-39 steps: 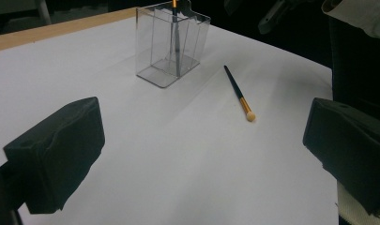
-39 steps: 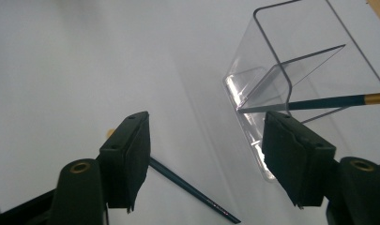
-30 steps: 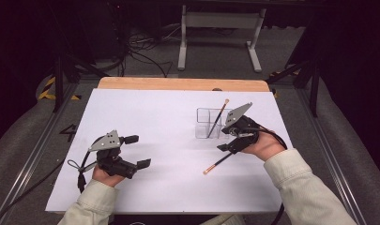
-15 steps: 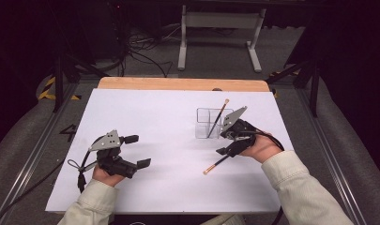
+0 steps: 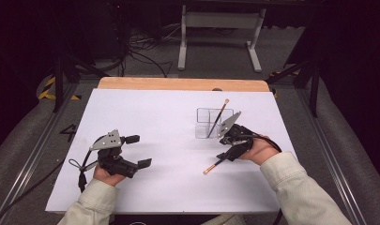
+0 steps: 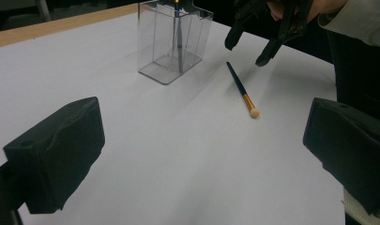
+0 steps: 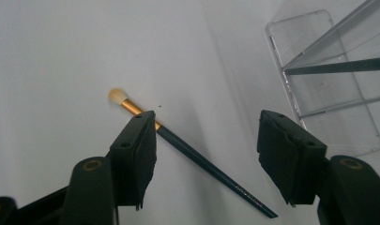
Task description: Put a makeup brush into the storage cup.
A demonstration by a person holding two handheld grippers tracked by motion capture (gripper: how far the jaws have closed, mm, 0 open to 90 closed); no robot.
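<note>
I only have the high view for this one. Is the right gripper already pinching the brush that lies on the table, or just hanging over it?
Observer: Just over it. In the right gripper view the right gripper has its jaws apart above the loose brush, with neither pad pressing on it. The jaws have just been closing.
Operator: Is the brush lifted at all?
Observer: No. The left gripper view shows it lying flat on the table, with its bristle end toward that camera.
Operator: And the left gripper?
Observer: The left gripper is open, with nothing between its jaws.
</note>
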